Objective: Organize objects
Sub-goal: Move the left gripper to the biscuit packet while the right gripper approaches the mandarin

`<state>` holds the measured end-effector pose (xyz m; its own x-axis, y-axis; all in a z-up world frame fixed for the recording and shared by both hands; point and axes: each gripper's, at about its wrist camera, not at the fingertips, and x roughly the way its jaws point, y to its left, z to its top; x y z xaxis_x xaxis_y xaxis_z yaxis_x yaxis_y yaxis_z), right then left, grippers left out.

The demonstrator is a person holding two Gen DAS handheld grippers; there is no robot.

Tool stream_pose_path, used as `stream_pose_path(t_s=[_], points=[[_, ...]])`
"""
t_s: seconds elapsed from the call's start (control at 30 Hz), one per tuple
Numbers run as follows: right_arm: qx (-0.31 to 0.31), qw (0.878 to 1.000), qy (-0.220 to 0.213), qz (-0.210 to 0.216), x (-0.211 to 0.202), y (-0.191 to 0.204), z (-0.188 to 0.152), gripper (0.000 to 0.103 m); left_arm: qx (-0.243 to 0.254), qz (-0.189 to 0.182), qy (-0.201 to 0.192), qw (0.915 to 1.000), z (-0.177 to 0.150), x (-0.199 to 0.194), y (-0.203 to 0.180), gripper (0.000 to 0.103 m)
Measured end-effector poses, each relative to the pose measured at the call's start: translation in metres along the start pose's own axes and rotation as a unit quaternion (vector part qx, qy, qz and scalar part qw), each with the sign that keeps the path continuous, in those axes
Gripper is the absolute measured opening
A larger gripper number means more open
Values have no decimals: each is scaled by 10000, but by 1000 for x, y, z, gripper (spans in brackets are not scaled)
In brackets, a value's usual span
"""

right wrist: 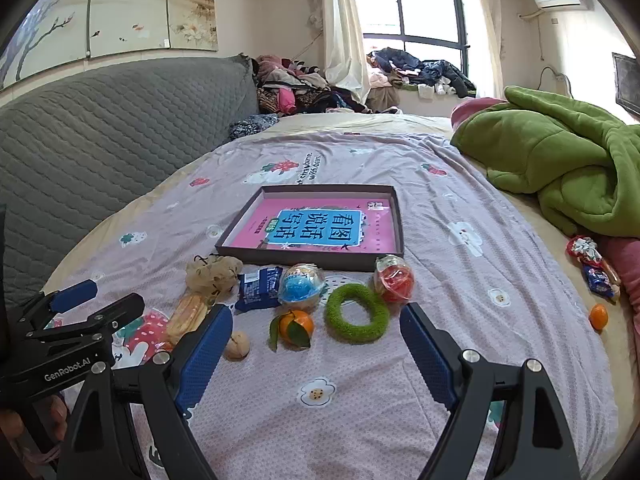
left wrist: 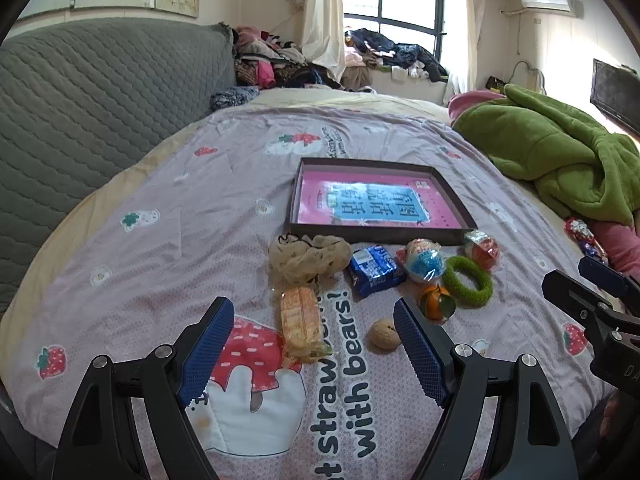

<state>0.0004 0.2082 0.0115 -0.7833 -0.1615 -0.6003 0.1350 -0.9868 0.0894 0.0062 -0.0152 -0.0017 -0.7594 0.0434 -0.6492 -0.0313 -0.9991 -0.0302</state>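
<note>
Both tools are held wide apart w/ nothing between the pads: left tool, right tool, each tilted down over the bed. Beyond both tools a shallow dark box lid/tray is seen lying flat on the bedsheet; inside it only a pink book w/ a blue title panel is laid, covering most of the floor. No loose item is in the tray.

The loose items are spread in front of the tray, btw. it and the tools. Ahead of the left tool: a wrapped orange-yellow snack bar and a beige scrunchie past it; a walnut just inside its right finger. Ahead of the right tool: a tangerine w/ leaves, a green fuzzy ring, a blue snack packet, a wrapped blue ball and a wrapped red ball. A 2nd tangerine is seen well off to the right.
</note>
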Motion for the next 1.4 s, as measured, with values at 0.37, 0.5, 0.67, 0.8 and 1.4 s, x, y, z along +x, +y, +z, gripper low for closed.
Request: stream_pose_path(t_s=[0.37,0.5,0.67,0.8,1.4], points=[[-103,9998,159,32,14,8,-5,85,-20,-43,148,9999,-5,14,5,83],[-170,9996,211,9,18,10,-7,85,-36,-43,199,9998,-6,18,6,83],[-293,9993,249,-39,21,16,-10,85,-33,16,234,9997,-9,23,8,83],[-346,9990,288,-36,24,18,-12,85,-20,92,332,9994,-12,29,11,83],[-700,9962,521,-51,50,35,-29,85,-54,125,756,9970,-27,63,25,83]])
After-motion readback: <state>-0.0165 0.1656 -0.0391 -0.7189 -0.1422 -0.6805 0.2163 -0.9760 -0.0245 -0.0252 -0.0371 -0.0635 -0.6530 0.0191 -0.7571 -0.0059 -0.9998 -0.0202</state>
